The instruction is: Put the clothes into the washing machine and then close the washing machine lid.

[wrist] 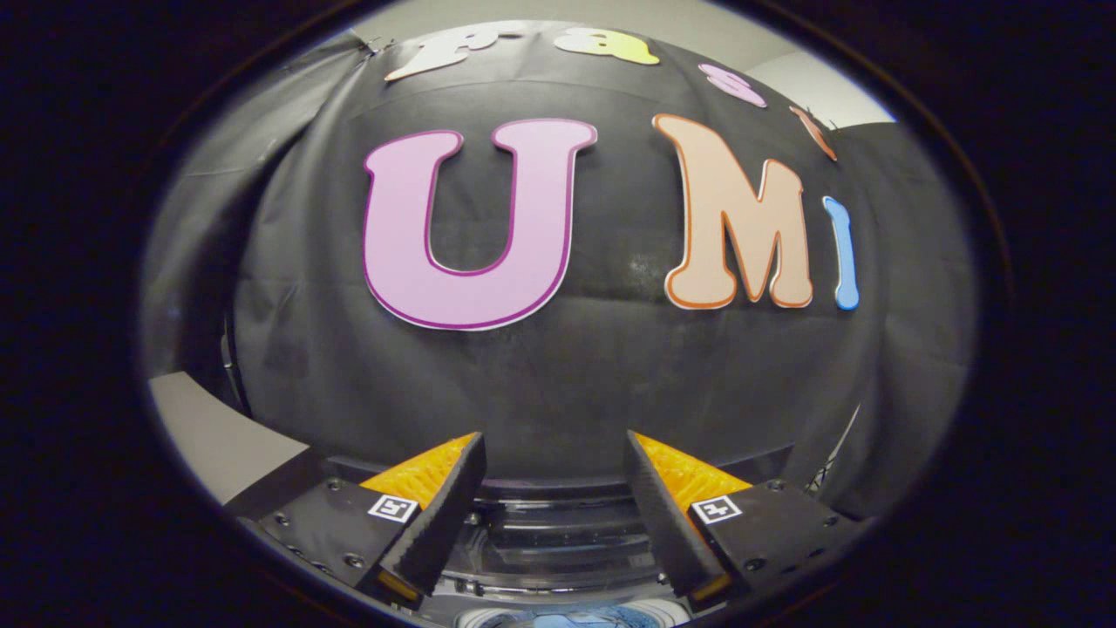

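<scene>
While the gripper [554, 458] hangs high over the machine, its two fingers stand well apart, wide open, and nothing sits between them; no cloth, no lid edge, just empty space. Each finger carries a small square black-and-white marker tag on its upper face.

Down between the fingers and below them, right at the near end of the scene, sits the top-loading washing machine with its pale grey rim [462, 610], and inside its round mouth you can make out a patch of light blue clothing [571, 620] lying in the drum. How much of the garment is in there cannot be told from this sliver.

Just beyond that, between the fingers, comes the dark, glossy, see-through washing machine lid [558, 541], standing raised behind the drum opening, with light reflecting in bands across it. So the lid is still up, the mouth still open.

Further off to the left, a pale grey flat surface [218, 436] runs alongside the machine. Behind everything hangs the black cloth wall of the booth [602, 384], creased and draped, and above it a strip of pale grey room wall [819, 87].
</scene>
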Motion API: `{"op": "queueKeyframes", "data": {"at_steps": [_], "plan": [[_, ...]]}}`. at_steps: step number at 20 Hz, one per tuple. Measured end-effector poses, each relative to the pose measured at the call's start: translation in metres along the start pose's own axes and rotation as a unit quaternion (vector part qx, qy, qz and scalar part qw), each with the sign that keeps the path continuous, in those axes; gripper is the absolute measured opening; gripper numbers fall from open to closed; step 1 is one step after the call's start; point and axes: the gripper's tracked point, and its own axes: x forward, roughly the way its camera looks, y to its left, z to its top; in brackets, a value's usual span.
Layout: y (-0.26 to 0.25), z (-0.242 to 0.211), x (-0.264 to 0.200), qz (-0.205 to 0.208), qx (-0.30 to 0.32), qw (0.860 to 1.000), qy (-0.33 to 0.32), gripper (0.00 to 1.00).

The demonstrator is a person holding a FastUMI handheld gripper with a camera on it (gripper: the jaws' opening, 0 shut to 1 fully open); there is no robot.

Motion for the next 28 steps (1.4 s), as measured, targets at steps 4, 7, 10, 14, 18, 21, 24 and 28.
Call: {"op": "queueKeyframes", "data": {"at_steps": [4,7,10,14,18,21,24,28], "plan": [[0.001,-0.01,0.006,0.002,0.011,1.0,0.019,0.98],[0.0,-0.01,-0.001,0.002,0.007,1.0,0.014,0.99],[-0.002,-0.01,-0.014,0.002,0.011,1.0,0.008,0.98],[-0.004,-0.011,-0.033,0.003,0.01,1.0,-0.002,0.99],[-0.006,-0.014,-0.053,0.004,0.011,1.0,-0.01,0.99],[-0.008,-0.017,-0.068,0.003,0.011,1.0,-0.011,0.98],[-0.009,-0.022,-0.083,0.002,0.009,1.0,-0.007,0.98],[-0.011,-0.03,-0.102,0.002,0.006,1.0,0.004,0.98]]}}
